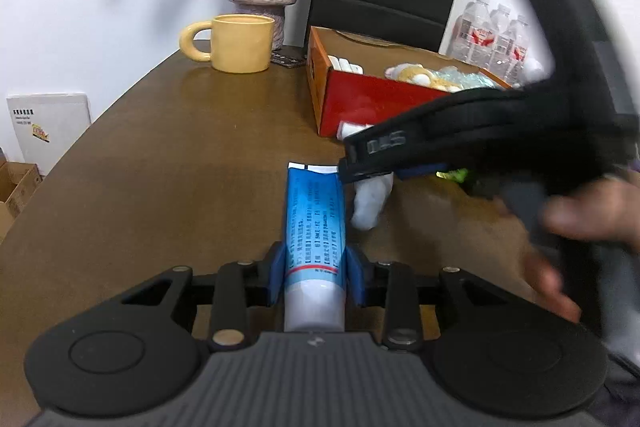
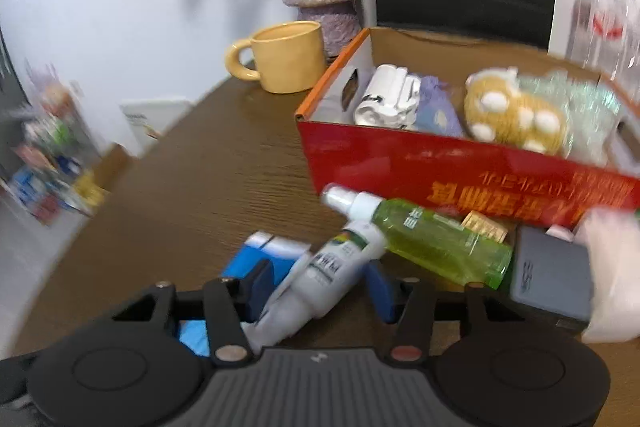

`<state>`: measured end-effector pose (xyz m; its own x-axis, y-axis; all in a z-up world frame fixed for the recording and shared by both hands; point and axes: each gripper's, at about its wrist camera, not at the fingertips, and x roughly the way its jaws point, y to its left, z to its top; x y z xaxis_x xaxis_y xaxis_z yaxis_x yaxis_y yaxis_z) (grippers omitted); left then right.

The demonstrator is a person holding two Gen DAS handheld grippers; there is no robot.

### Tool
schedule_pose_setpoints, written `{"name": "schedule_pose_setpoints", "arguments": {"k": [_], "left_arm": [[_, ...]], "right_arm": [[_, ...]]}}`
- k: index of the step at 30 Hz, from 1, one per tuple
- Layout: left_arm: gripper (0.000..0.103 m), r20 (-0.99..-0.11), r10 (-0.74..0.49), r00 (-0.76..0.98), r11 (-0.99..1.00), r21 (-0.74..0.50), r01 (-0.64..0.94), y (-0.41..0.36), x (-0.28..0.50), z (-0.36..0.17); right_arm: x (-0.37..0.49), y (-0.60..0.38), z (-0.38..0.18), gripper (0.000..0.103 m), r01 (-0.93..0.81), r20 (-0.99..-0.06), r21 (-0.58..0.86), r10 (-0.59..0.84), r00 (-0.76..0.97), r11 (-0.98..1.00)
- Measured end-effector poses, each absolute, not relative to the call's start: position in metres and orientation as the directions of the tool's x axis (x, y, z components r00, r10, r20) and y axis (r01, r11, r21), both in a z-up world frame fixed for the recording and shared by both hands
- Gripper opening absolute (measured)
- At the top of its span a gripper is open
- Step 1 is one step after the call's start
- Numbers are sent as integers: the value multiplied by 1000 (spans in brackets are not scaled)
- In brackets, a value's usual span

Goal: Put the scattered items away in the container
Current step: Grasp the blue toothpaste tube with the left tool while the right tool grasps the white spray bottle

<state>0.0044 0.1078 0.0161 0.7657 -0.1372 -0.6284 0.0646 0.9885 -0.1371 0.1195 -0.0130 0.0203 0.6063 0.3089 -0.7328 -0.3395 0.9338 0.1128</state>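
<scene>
**Blue tube clamped, white one not quite**

Blue toothpaste tube [image 1: 314,227] is pinched tight in the left gripper [image 1: 316,275]. Right gripper [image 2: 316,285] sits wide around a white tube [image 2: 320,283], maybe touching, too blurry to say. Green spray bottle [image 2: 432,241] lies just beyond on the wooden table [image 2: 224,163], against the red box [image 2: 460,167], already holding a plush toy [image 2: 516,111].

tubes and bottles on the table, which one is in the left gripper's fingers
The blue tube: the left gripper is shut on it near its white cap. The white tube lies between the right gripper's fingers; the green spray bottle lies free.
</scene>
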Motion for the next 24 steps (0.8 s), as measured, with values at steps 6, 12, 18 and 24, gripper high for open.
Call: {"name": "schedule_pose_setpoints", "arguments": {"k": [6,12,18,24], "left_arm": [[76,-597,-153,787,983,-175,59,120,-5,25],[62,-644,-134,754,990,-122,71,115,20,16],[59,-623,-106,775,992,-9,128,86,14,9],[36,-642,-245,727,969,-160,186,88,1,22]], "right_arm": [[73,-56,20,26,-394,-750,115,340,567,912],[22,-108,22,26,-333,-763,58,256,593,941],[16,-126,23,27,-278,-726,84,250,640,957],[11,-128,25,26,-282,-693,121,284,663,952]]}}
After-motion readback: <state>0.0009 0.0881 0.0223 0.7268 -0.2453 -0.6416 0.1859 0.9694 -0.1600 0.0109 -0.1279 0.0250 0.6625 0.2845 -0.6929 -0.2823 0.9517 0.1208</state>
